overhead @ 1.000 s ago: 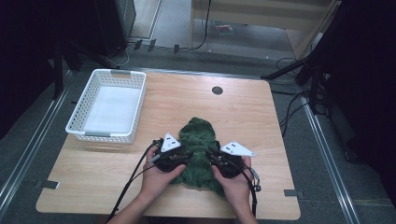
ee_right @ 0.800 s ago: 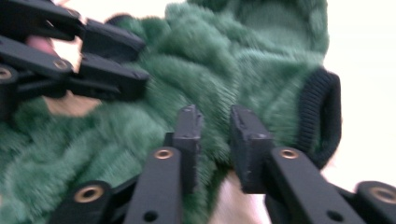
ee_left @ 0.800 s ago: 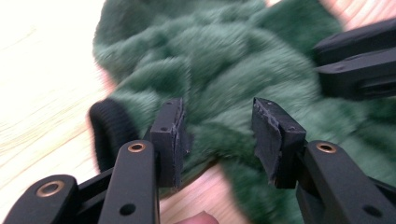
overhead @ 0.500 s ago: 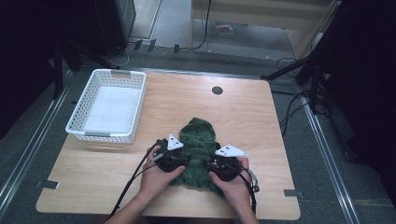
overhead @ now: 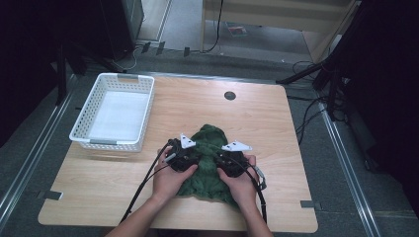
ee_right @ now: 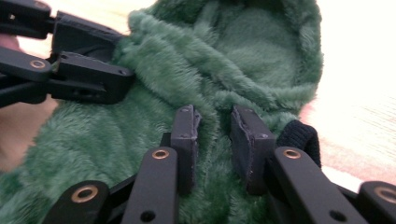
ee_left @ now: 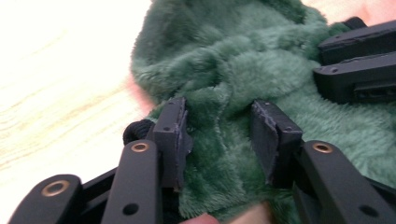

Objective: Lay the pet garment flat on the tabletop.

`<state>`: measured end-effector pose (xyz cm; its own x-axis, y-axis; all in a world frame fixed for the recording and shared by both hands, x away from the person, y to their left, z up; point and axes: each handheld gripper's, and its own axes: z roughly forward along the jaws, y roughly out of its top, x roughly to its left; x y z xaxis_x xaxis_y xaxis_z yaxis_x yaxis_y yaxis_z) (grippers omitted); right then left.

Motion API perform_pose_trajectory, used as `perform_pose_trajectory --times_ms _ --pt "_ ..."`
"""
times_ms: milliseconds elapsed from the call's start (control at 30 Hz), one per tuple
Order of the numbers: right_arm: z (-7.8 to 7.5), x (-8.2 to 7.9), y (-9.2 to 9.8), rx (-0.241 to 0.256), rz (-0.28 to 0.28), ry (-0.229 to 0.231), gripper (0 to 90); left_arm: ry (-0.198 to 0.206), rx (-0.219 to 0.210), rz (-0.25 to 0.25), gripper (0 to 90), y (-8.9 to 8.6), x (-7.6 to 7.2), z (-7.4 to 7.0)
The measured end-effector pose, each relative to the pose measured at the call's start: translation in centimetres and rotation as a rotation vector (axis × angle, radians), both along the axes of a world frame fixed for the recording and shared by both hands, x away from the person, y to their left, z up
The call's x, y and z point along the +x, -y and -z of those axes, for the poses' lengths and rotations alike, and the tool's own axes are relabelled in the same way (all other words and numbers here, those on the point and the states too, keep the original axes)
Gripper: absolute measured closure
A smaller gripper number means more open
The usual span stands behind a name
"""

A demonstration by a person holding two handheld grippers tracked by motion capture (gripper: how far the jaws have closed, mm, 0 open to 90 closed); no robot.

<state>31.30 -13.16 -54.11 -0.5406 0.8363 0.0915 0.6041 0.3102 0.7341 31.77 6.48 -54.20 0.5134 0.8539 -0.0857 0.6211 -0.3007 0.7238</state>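
Worktop [overhead: 296, 128] of pale wood carries everything, with a white mesh basket [overhead: 114, 112] at its far left corner holding nothing but its white floor. Near the middle of the near edge lies a green fleece garment [overhead: 210, 163] (a hooded one, to judge by the hollow at its far end), bunched rather than spread flat.

Over the last second the two hands have drawn closer together on the fleece, the grey plates on top now standing nearer one another than before. That suggests a gathering or folding grip is being set, not a lift yet: the garment rests on the wood.

Left tongs [ee_left: 219, 128] stand parted with a ridge of green pile rising between the pads, the fabric touching both but not squeezed flat. Right tongs [ee_right: 214, 140] are narrower, their pads pressing a fold of fleece between them, so I judge them clenched on the cloth. A black ribbed cuff [ee_right: 300, 136] peeks out just beside the right pad.

Left tongs likely need to close before any pull, or the fleece will slip free on one side.
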Motion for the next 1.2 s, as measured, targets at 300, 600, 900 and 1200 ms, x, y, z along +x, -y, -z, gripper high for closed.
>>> perform_pose_trajectory --times_ms 300,600,900,1200 --pt "0.4 4.1 -0.8 -0.056 0.05 0.052 76.5 0.029 0.027 -0.053 58.7 0.8 3.0 0.1" --pt "-2.9 1.0 -0.1 -0.006 -0.004 0.139 61.2 0.144 -0.034 -0.013 48.8 -1.9 -0.8 -2.7" --pt "-2.1 -6.9 2.7 0.007 -0.025 0.102 60.5 0.096 0.016 0.033 50.3 -5.1 -6.3 -0.8" --pt "0.9 -7.3 4.5 0.053 -0.01 0.038 63.8 0.097 0.068 0.015 53.8 -5.4 -6.8 0.9"
